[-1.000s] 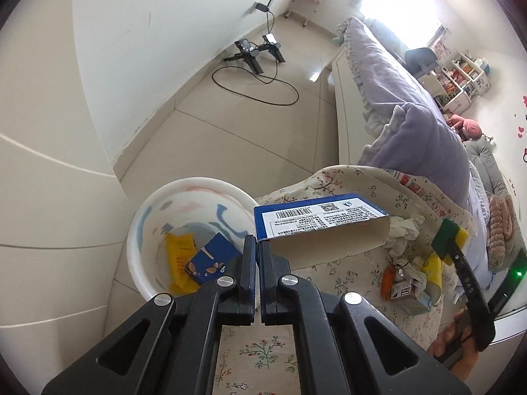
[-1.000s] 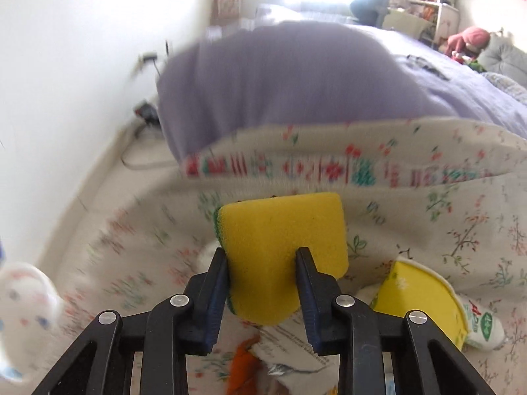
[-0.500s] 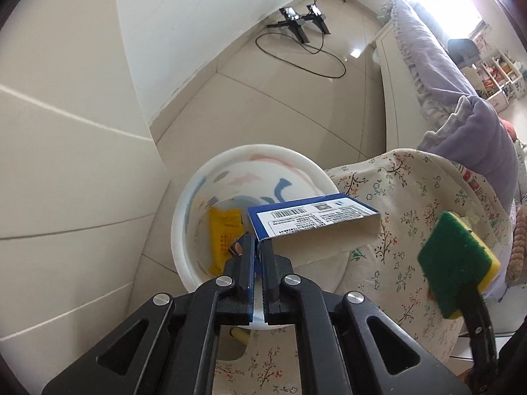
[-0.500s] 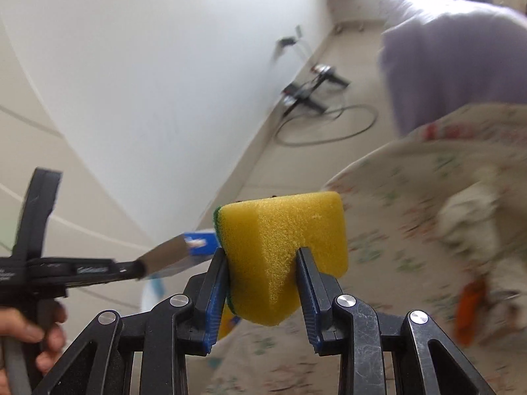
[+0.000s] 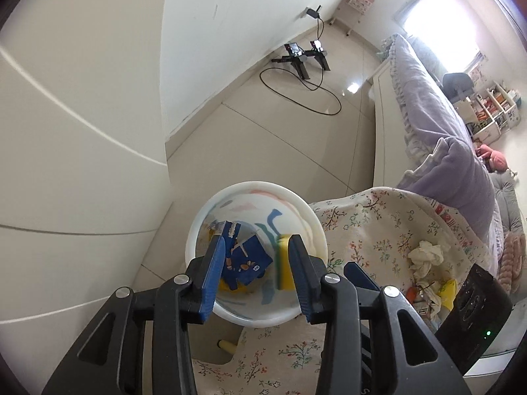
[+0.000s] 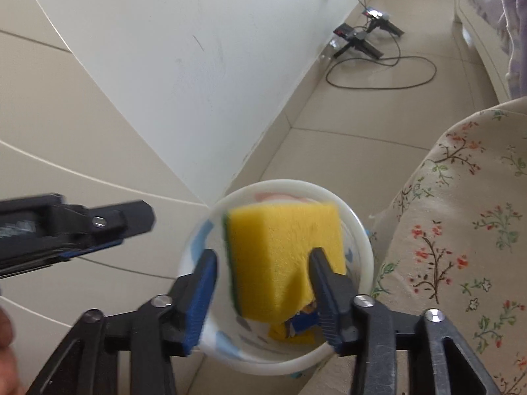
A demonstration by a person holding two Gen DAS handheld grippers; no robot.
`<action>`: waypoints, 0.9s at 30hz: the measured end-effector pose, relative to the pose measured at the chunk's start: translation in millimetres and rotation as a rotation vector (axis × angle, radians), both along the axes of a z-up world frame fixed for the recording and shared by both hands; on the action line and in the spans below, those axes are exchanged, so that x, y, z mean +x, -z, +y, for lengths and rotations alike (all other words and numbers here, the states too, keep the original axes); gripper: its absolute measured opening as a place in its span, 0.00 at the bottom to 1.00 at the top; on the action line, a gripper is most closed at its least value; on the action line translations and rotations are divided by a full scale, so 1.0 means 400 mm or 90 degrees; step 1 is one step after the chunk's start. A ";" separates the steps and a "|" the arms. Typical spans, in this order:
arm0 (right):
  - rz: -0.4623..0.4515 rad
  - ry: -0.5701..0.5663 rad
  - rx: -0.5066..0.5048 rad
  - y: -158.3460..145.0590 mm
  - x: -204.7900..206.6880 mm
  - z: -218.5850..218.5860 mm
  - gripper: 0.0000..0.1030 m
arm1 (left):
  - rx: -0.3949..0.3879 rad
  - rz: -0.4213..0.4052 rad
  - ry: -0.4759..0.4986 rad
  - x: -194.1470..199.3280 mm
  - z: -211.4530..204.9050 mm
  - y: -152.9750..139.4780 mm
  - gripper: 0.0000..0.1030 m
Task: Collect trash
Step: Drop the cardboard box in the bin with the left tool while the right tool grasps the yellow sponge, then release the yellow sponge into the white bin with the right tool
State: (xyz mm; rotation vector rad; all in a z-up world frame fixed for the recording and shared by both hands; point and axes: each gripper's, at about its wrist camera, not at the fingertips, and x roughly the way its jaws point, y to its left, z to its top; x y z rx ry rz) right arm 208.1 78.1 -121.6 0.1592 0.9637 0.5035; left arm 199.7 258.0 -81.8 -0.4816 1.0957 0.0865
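Observation:
A white patterned bin (image 5: 309,217) stands on the floor beside the floral-covered table (image 5: 372,230). My left gripper (image 5: 255,271) is open and empty above the bin; blue cartons (image 5: 247,258) and yellow wrappers lie inside. My right gripper (image 6: 263,291) is open above the bin (image 6: 365,230); the yellow-green sponge (image 6: 283,253) is between its fingers, blurred and loose. The sponge also shows in the left wrist view (image 5: 282,260) over the bin. More trash stays on the table: a crumpled tissue (image 5: 426,253) and small packets (image 5: 428,296).
A white wall and cabinet panels stand left of the bin. A black stand with a cable (image 5: 303,62) lies on the tiled floor. A bed with purple bedding (image 5: 438,125) runs along the right. The left gripper shows at the left of the right wrist view (image 6: 75,230).
My left gripper opened and its blue-white box dropped into the bin. My right gripper moved over the bin and opened, letting go of the sponge.

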 end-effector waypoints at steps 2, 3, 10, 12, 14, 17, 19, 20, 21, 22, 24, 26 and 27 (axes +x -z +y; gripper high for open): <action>-0.004 0.003 0.007 -0.001 -0.002 -0.004 0.62 | 0.001 -0.003 -0.002 -0.001 -0.002 -0.008 0.41; -0.006 0.001 0.013 -0.006 -0.009 -0.009 0.63 | 0.002 -0.003 -0.002 -0.001 -0.006 -0.010 0.41; -0.013 0.023 0.010 -0.074 -0.060 -0.129 0.65 | 0.004 -0.023 0.036 -0.002 -0.101 -0.047 0.41; -0.020 0.038 0.001 -0.103 -0.081 -0.188 0.65 | 0.005 -0.035 0.062 -0.006 -0.152 -0.065 0.41; -0.029 0.056 -0.005 -0.132 -0.106 -0.256 0.65 | 0.007 -0.049 0.090 -0.011 -0.210 -0.083 0.41; -0.051 0.101 -0.019 -0.182 -0.133 -0.364 0.65 | 0.016 -0.067 0.135 -0.017 -0.311 -0.105 0.43; -0.061 0.143 -0.019 -0.207 -0.154 -0.452 0.65 | 0.017 -0.073 0.166 -0.020 -0.381 -0.112 0.45; -0.064 0.163 -0.014 -0.214 -0.163 -0.501 0.66 | 0.016 -0.073 0.185 -0.020 -0.419 -0.112 0.45; -0.063 0.180 -0.011 -0.218 -0.164 -0.538 0.66 | 0.016 -0.073 0.199 -0.020 -0.450 -0.112 0.45; -0.059 0.206 -0.010 -0.217 -0.173 -0.585 0.66 | 0.020 -0.074 0.211 -0.019 -0.483 -0.111 0.45; -0.044 0.247 0.001 -0.211 -0.190 -0.670 0.66 | 0.033 -0.078 0.232 -0.020 -0.544 -0.110 0.45; -0.020 0.281 0.041 -0.203 -0.203 -0.758 0.66 | 0.046 -0.082 0.252 -0.021 -0.598 -0.106 0.45; -0.008 0.301 0.070 -0.198 -0.212 -0.808 0.66 | 0.049 -0.082 0.260 -0.021 -0.622 -0.102 0.45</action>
